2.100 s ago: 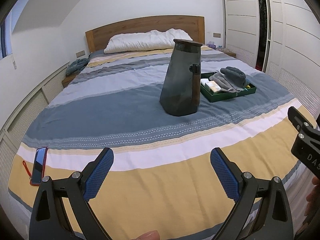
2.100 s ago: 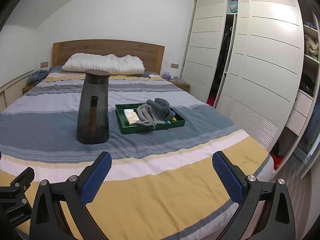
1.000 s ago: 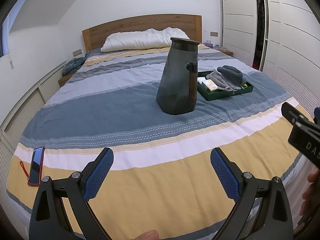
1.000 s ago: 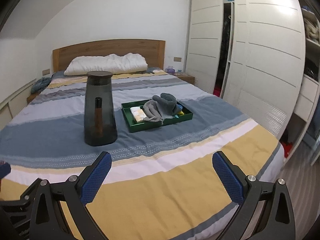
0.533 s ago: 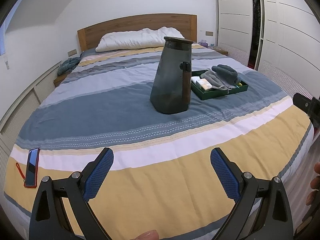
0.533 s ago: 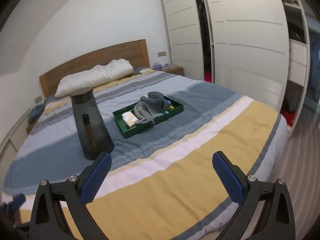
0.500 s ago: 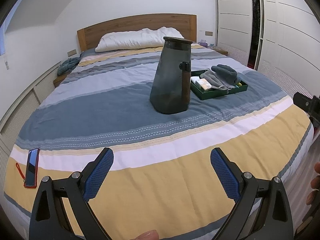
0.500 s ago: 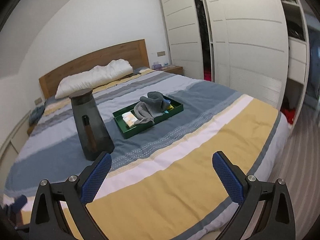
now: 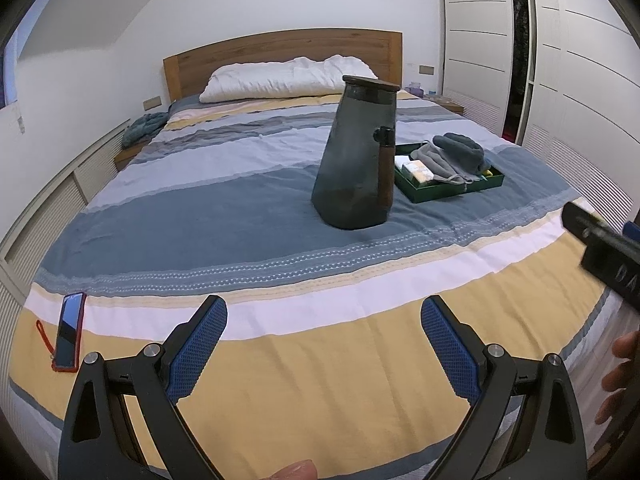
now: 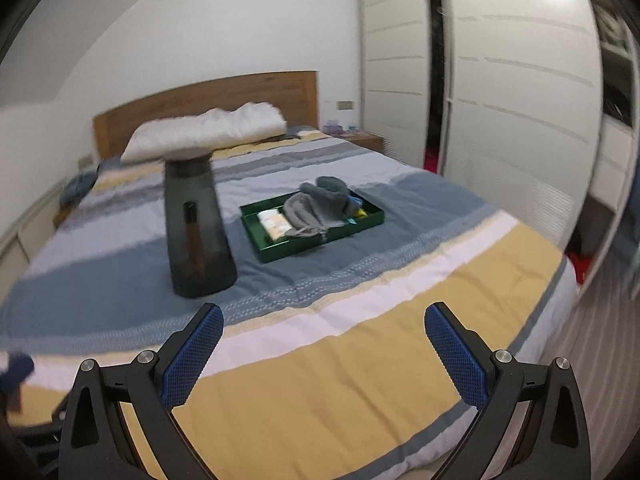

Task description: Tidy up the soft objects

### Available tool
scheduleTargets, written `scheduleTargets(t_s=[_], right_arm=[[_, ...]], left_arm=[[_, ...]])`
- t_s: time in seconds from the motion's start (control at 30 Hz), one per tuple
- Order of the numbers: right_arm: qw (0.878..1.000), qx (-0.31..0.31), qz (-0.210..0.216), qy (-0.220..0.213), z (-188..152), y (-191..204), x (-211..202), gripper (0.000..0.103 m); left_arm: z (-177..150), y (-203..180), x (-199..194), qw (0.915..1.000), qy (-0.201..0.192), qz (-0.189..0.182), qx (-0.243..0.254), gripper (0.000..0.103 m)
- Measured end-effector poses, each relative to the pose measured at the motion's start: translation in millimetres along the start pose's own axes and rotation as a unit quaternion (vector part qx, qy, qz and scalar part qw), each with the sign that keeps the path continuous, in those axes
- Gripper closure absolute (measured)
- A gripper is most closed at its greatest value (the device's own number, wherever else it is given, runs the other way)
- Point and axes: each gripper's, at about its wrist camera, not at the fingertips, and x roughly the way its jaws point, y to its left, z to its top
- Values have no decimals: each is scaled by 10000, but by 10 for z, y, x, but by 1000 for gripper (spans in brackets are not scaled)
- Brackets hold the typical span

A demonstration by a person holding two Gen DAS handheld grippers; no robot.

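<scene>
Two views are looking across a wide bed with a striped blue, grey, white and yellow cover (image 9: 224,208) (image 10: 360,364), which is filling most of each view. White panelled wardrobe doors (image 9: 568,64) (image 10: 516,120) are standing along its right side, and a long white pillow (image 9: 286,78) (image 10: 204,130) is lying against a wooden headboard (image 9: 280,46) (image 10: 204,98). A tall dark smoky-grey tapered container with a dark lid (image 9: 356,152) (image 10: 196,224) is standing upright mid-bed. Just to its right a flat dark green rectangular tray (image 9: 454,190) (image 10: 288,248) is holding a heap of soft grey fabric items (image 9: 450,156) (image 10: 320,206) beside a pale folded piece. A red-cased phone (image 9: 69,330) is lying at the bed's left edge. Both the left gripper (image 9: 324,344) and the right gripper (image 10: 324,348) are hovering over the yellow stripe, blue pads spread wide, holding nothing
</scene>
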Motion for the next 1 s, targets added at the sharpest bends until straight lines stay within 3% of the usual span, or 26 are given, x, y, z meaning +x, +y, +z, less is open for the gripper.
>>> scheduleTargets(t_s=[0.17,0.43,1.0], right_arm=[[9986,-495,68,-144,-26,316,-23,0],[9970,-649,365,-212,-45,567,2,0],[9972,-651,368,-27,-136,531,122,0]], left_arm=[[-25,98,26,9999,32,122,-49,8],[-54,319,74,9991,87,362,-223,8],[-68,300,38,9995,9,264,-156,8]])
